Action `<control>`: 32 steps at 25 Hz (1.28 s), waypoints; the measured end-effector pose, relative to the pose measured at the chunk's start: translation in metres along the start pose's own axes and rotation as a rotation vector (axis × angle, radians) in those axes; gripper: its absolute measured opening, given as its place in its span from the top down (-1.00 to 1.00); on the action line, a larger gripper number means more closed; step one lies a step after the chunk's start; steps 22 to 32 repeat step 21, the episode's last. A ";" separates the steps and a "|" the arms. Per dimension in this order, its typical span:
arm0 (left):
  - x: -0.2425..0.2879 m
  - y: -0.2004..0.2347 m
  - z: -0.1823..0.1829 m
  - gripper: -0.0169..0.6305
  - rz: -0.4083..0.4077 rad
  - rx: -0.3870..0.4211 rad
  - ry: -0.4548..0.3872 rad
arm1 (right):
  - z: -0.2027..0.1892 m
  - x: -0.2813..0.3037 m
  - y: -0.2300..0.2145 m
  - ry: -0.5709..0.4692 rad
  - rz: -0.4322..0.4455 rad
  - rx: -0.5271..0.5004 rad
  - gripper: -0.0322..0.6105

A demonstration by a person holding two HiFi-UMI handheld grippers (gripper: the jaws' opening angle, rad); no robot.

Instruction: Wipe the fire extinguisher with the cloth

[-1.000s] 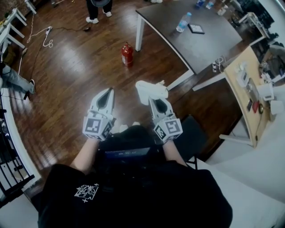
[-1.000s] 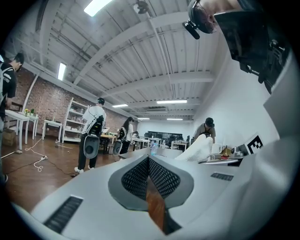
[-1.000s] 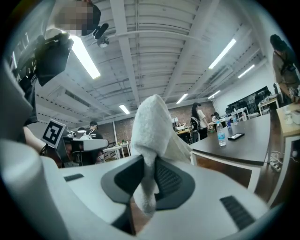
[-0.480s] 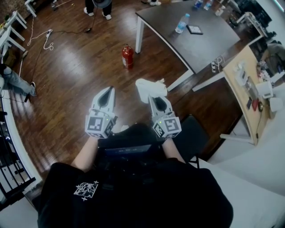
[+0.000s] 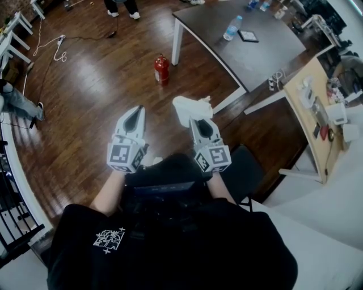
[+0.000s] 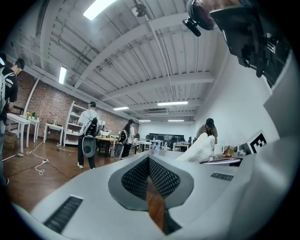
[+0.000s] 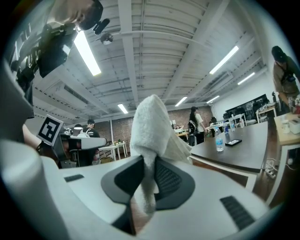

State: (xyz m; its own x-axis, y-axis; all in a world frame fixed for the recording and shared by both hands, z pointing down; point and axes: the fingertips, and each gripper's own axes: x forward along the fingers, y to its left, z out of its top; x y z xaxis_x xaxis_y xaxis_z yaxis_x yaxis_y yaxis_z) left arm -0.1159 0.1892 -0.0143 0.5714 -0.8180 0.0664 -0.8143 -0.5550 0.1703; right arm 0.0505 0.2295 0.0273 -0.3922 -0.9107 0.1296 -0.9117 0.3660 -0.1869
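Observation:
A small red fire extinguisher [image 5: 161,69] stands upright on the wood floor, beside the white leg of a dark table [image 5: 255,56]. It is well ahead of both grippers and does not show in either gripper view. My right gripper [image 5: 198,120] [image 7: 149,164] is shut on a white cloth [image 5: 189,107] [image 7: 150,126], which bunches up above the jaws. My left gripper [image 5: 136,109] [image 6: 149,161] is held level beside it, shut with nothing in it. The cloth [image 6: 201,147] also shows at the right of the left gripper view.
The dark table carries a water bottle [image 5: 230,28] and a flat dark device [image 5: 249,36]. A wooden desk [image 5: 309,113] with clutter stands at the right. A white cable [image 5: 57,48] lies on the floor at far left. People stand at the back [image 5: 119,7].
Both grippers have drifted slightly up and forward with the cloth still held. The person at the back has stepped farther away.

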 end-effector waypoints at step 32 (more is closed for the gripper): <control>0.007 -0.010 0.002 0.95 -0.001 -0.002 -0.019 | 0.008 -0.003 -0.005 -0.015 0.014 -0.003 0.66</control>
